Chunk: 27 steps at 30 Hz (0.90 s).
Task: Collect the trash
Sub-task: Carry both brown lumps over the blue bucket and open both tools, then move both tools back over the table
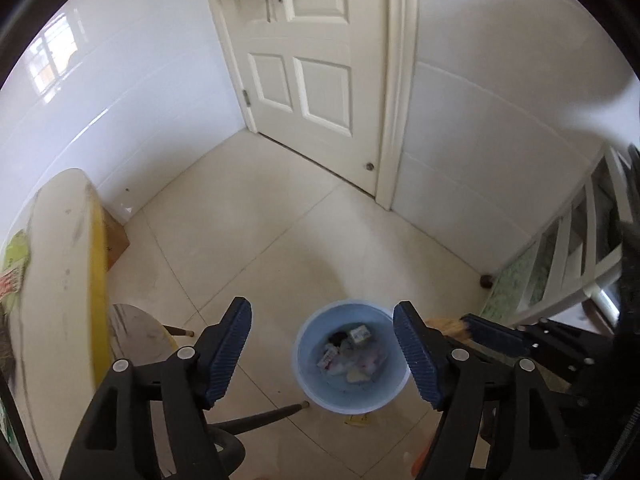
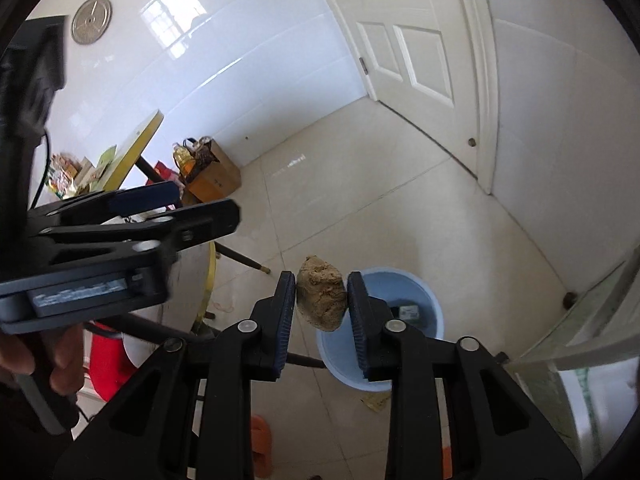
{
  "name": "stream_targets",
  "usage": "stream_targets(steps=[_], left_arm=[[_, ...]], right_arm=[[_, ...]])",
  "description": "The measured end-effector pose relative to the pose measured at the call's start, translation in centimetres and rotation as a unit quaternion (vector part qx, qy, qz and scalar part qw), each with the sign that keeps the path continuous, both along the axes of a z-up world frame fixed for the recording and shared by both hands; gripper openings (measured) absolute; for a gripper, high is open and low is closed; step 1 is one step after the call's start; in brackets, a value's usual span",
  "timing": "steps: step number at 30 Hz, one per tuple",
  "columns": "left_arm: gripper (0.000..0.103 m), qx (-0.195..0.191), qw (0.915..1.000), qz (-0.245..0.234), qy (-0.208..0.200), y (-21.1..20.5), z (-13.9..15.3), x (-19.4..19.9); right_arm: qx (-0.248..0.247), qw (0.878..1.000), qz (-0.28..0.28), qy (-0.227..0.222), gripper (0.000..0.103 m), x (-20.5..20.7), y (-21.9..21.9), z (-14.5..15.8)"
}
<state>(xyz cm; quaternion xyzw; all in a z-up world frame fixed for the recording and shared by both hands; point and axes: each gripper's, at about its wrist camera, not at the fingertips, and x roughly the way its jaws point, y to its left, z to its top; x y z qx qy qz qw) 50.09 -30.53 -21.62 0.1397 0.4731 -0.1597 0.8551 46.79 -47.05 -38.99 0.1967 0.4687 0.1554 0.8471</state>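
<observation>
While left gripper (image 1: 322,350) jaws gape empty over bin (image 1: 316,394), right gripper (image 2: 321,306) clamps brown lump (image 2: 321,298); bin contents indistinct.

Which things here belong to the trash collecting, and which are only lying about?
Belong to the job:
- blue bin, trash already inside
- brown lump, between the right tool's pads
- left tool, open, empty

Only lying about:
- round table
- cardboard box
- white door
- orange slipper
</observation>
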Motion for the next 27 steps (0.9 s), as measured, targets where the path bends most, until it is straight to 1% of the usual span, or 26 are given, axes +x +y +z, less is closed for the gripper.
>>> stream_targets(steps=[1, 2, 3, 5, 8, 10, 11, 12, 13, 15, 16, 18, 20, 21, 23, 24, 25, 27], left_arm=[[0.071, -0.001, 1.0000, -0.002, -0.005, 0.1, 0.4, -0.4], [0.072, -0.002, 0.9999, -0.002, -0.012, 0.2, 0.9, -0.8], [0.072, -0.001, 0.9998, -0.001, -0.019, 0.6, 1.6, -2.4], [0.073, -0.010, 0.9994, -0.003, -0.032, 1.2, 3.2, -5.0], [0.075, -0.025, 0.9984, -0.002, -0.051, 3.7, 5.7, -8.1], [0.082, -0.035, 0.9973, -0.004, -0.064, 5.6, 7.5, -9.8], [0.084, -0.043, 0.9964, -0.006, -0.073, 6.8, 8.6, -10.9], [0.086, -0.048, 0.9955, -0.004, -0.081, 8.0, 9.4, -11.8], [0.089, -0.051, 0.9944, -0.002, -0.092, 9.6, 10.4, -12.8], [0.093, -0.054, 0.9923, 0.002, -0.112, 13.0, 12.3, -14.8], [0.095, -0.055, 0.9911, 0.006, -0.121, 14.7, 13.0, -15.7], [0.097, -0.057, 0.9891, 0.015, -0.135, 18.7, 14.3, -17.4], [0.099, -0.055, 0.9864, 0.029, -0.152, 22.5, 15.4, -19.1], [0.100, -0.053, 0.9855, 0.037, -0.157, 24.4, 15.6, -19.7], [0.101, -0.049, 0.9835, 0.059, -0.164, 28.8, 16.4, -20.8], [0.101, -0.042, 0.9825, 0.072, -0.166, 30.8, 16.6, -21.4], [0.101, -0.037, 0.9815, 0.083, -0.168, 32.1, 16.8, -22.0], [0.101, -0.033, 0.9798, 0.107, -0.166, 36.3, 17.0, -22.8]], right_arm=[[0.000, 1.000, -0.004, 0.001, 0.045, 0.2, 0.0, -0.1], [0.001, 1.000, -0.010, 0.001, 0.051, 0.1, 0.0, -0.1], [0.002, 1.000, -0.013, 0.001, 0.053, 0.1, 0.2, 0.1], [-0.003, 1.000, -0.013, -0.007, 0.053, -0.3, 0.5, 1.2], [-0.013, 1.000, -0.015, -0.020, 0.054, -1.3, 0.6, 3.0], [-0.025, 0.999, -0.013, -0.035, 0.056, -1.8, 1.1, 5.0], [-0.034, 0.998, -0.012, -0.048, 0.057, -2.5, 1.6, 6.6], [-0.038, 0.998, -0.011, -0.055, 0.059, -2.7, 2.0, 7.5], [-0.042, 0.997, -0.011, -0.068, 0.062, -3.5, 2.6, 9.2], [-0.047, 0.995, -0.006, -0.086, 0.063, -4.4, 3.7, 11.6], [-0.053, 0.994, -0.003, -0.100, 0.064, -5.0, 4.8, 13.2], [-0.060, 0.991, 0.007, -0.118, 0.068, -5.7, 6.6, 15.5], [-0.068, 0.988, 0.024, -0.140, 0.070, -6.3, 9.6, 17.9], [-0.071, 0.987, 0.031, -0.144, 0.071, -6.4, 10.7, 18.4], [-0.080, 0.983, 0.056, -0.153, 0.071, -6.4, 14.5, 19.8], [-0.083, 0.983, 0.065, -0.154, 0.071, -6.5, 15.9, 19.9], [-0.086, 0.981, 0.083, -0.153, 0.071, -6.3, 18.2, 20.2], [-0.094, 0.978, 0.106, -0.151, 0.071, -5.8, 21.4, 20.4]])
